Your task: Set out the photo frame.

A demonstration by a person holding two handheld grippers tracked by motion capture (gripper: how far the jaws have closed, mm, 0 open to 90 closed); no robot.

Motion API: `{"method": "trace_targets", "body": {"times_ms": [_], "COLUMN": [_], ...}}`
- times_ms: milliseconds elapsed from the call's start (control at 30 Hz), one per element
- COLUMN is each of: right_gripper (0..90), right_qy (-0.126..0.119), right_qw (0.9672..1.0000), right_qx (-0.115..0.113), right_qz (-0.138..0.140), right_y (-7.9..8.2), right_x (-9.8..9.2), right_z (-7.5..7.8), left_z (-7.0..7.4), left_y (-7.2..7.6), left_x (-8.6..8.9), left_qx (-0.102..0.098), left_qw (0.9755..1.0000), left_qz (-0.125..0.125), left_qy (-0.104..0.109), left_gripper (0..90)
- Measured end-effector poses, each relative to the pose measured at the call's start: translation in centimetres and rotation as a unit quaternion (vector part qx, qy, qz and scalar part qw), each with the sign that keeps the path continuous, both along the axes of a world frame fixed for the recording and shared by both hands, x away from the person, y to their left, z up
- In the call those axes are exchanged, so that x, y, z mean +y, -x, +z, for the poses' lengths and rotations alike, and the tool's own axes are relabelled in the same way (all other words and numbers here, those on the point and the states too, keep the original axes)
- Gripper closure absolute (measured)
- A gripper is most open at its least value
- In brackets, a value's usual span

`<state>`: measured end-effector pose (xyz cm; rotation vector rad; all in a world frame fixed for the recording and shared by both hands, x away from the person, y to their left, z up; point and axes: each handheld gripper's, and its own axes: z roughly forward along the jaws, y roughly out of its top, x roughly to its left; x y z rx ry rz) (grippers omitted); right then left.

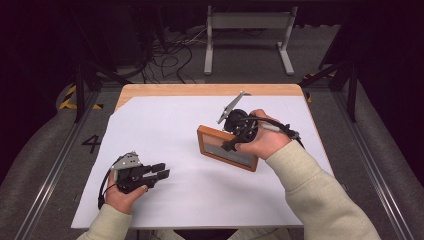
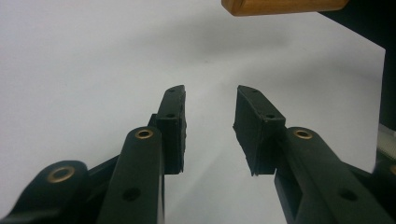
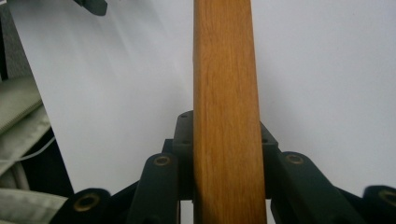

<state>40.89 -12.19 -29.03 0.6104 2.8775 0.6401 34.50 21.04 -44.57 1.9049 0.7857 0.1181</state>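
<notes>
A rectangular picture frame of orange-brown wood (image 1: 226, 148), with a grey glazed panel inside its border, sits tilted above the white sheet (image 1: 165, 130) covering the table, right of centre, its wooden edge (image 3: 227, 116) clamped between black jaws.

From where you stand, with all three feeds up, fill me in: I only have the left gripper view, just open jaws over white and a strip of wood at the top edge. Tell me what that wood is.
Observer: It is a wooden picture frame, held up on edge over the white sheet.
Operator: Say what holds it.
Observer: The right gripper is shut on its edge; in the right gripper view the wood sits between both jaws.
Operator: Place my gripper relative to it.
Observer: The left gripper hovers near the sheet's front left, apart from the frame.
</notes>
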Motion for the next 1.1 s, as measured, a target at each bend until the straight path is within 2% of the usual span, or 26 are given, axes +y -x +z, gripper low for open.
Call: {"method": "trace_targets", "body": {"times_ms": [67,167,300,367,500,567,633,733,900,1100], "right_gripper": [71.3,71.3,71.3,71.3,71.3,71.3,71.3,71.3,71.3,71.1], "right_qy": [0.004,0.014,0.025,0.024,0.022,0.02,0.02,0.015,0.007,-0.012], "right_qw": [0.9997,0.9969,0.9908,0.9886,0.9814,0.9794,0.9794,0.977,0.9782,0.9775], "right_qx": [-0.004,-0.018,-0.024,-0.023,-0.023,-0.02,-0.015,-0.008,0.001,0.008], "right_qz": [0.025,0.075,0.13,0.147,0.19,0.2,0.2,0.213,0.207,0.211], "right_y": [-0.5,-1.2,-2.0,-2.3,-2.8,-3.0,-3.1,-3.4,-3.8,-4.0], "right_x": [-0.1,-0.2,-0.4,-0.5,-0.7,-0.7,-0.8,-1.0,-1.2,-1.6], "right_z": [-0.2,-0.6,-1.0,-1.2,-2.0,-2.5,-2.7,-3.6,-4.3,-5.6], "left_z": [-0.1,-0.1,-0.2,-0.3,-0.3,-0.3,-0.3,-0.3,-0.3,-0.4], "left_y": [0.1,0.1,0.0,-0.1,-0.1,-0.2,-0.2,-0.2,-0.2,-0.2], "left_x": [0.0,0.1,0.1,0.1,0.0,0.0,-0.1,-0.1,-0.1,-0.2], "left_qx": [0.003,0.002,0.007,0.005,0.013,0.008,0.012,0.014,0.015,0.014], "left_qw": [1.0,1.0,1.0,1.0,0.9999,1.0,0.9999,0.9999,0.9999,0.9999], "left_qz": [0.001,0.001,0.0,-0.001,-0.003,-0.004,-0.005,-0.007,-0.004,-0.007], "left_qy": [0.001,-0.001,0.0,-0.001,0.002,0.0,0.001,0.0,0.001,0.0], "left_gripper": [64.6,64.9,65.1,65.0,65.4,65.4,65.4,65.4,65.4,65.3]}}
